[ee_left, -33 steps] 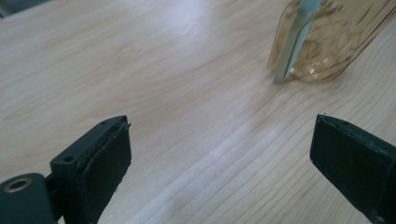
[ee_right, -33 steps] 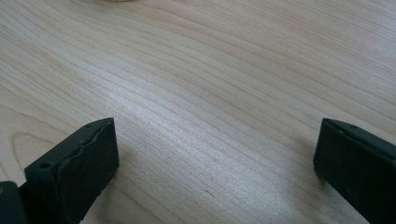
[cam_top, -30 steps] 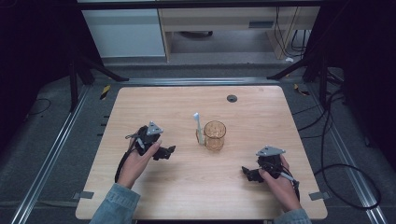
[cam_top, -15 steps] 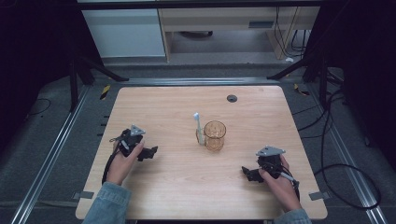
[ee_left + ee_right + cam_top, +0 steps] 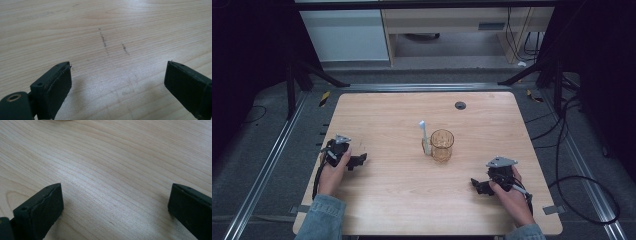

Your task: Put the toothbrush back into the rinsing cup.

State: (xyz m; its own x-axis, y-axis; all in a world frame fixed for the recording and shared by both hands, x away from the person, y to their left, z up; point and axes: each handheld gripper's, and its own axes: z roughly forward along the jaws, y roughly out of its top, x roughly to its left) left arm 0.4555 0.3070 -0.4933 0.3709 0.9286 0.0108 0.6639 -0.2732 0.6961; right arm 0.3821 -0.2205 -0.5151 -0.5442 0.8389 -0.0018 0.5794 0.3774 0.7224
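Cup [image 5: 442,145]: a see-through amber cup that stands upright near the middle of the table [image 5: 387,200].
Stick [image 5: 424,136]: a thin white stick that stands just left of the cup, touching or almost touching it. Its long way runs up and down, its tip points up and a little far.
Left gripper [image 5: 360,160]: sits low at the near left, well apart from the cup, jaws wide apart, holding nothing.
Right gripper [image 5: 476,184]: sits low at the near right, jaws wide apart, holding nothing.

- The wooden table [image 5: 387,200] has a light grain and rounded corners.
- An amber glass cup [image 5: 442,145] stands near its middle.
- A white toothbrush [image 5: 424,137] leans just beside the cup.
- A black round grommet [image 5: 460,105] sits near the far edge.
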